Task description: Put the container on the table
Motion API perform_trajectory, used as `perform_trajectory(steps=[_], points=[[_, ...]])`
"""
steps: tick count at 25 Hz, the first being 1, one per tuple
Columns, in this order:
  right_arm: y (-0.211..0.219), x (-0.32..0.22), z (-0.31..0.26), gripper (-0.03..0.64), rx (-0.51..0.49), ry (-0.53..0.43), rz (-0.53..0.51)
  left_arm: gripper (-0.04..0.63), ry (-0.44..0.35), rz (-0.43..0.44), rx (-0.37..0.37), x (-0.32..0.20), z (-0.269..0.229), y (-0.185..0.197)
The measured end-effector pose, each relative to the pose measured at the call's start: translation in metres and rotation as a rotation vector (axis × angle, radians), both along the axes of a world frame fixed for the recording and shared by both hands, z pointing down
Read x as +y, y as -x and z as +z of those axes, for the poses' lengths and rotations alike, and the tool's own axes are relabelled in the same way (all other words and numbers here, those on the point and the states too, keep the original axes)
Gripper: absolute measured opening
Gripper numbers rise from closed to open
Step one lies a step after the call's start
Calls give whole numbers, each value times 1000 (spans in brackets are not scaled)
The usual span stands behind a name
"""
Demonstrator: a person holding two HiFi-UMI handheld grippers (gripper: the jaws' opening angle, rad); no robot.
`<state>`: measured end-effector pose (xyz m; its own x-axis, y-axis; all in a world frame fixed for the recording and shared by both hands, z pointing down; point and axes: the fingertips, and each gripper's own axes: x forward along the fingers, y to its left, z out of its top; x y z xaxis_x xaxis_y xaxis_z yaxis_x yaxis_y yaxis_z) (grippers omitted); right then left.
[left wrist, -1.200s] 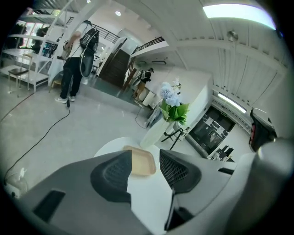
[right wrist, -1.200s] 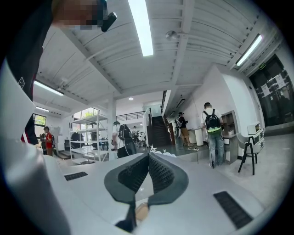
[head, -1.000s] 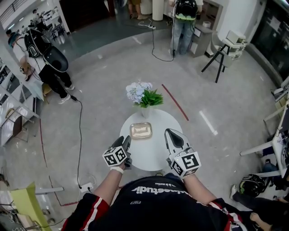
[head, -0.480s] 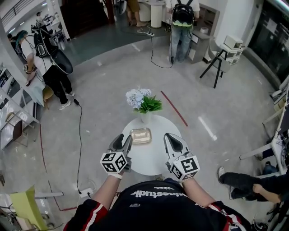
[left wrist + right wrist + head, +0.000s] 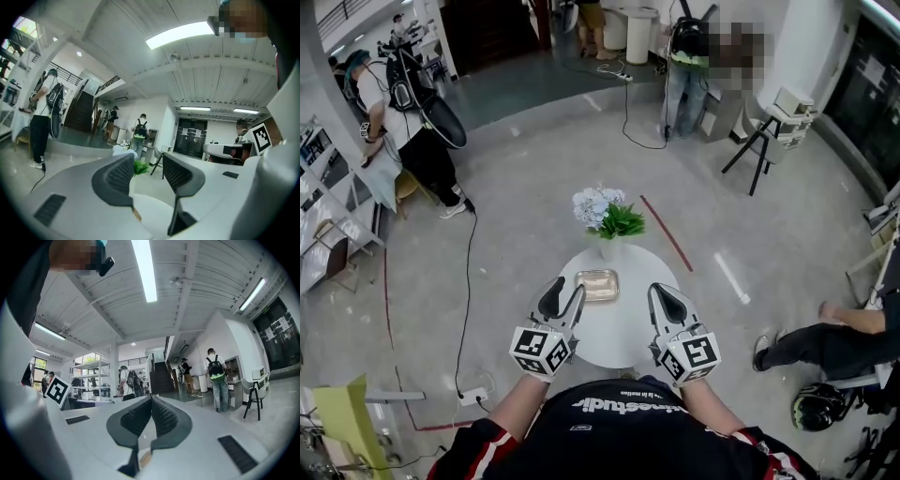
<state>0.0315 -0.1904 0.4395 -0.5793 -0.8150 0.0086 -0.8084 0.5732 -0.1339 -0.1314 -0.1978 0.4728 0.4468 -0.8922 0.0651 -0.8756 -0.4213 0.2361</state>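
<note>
A shallow tan container (image 5: 597, 285) lies flat on the round white table (image 5: 623, 326), just in front of a vase of flowers (image 5: 606, 212). My left gripper (image 5: 564, 290) hovers at the table's near left edge, a little left of the container, its jaws apart with nothing between them. In the left gripper view the left gripper (image 5: 147, 163) frames the table top (image 5: 152, 206) and the green plant (image 5: 140, 167). My right gripper (image 5: 664, 293) hangs over the table's near right side, right of the container. In its own view the right gripper (image 5: 151, 400) has its jaws together and empty.
A black cable (image 5: 465, 281) runs across the floor left of the table, and a red tape line (image 5: 666, 232) lies behind it. A seated person's legs (image 5: 825, 342) reach in at the right. People stand at the back left (image 5: 403, 112) and at the back (image 5: 686, 66).
My left gripper's jaws have spread apart since the earliest frame. The container has stayed put on the table. A person's legs have come into view at the right.
</note>
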Motion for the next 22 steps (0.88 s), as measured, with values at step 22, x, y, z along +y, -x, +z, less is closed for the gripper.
perform_trajectory(steps=[22], points=[[3,9,-2,15,5,-6,1,174,-173,28,-85,14,-48,-19]])
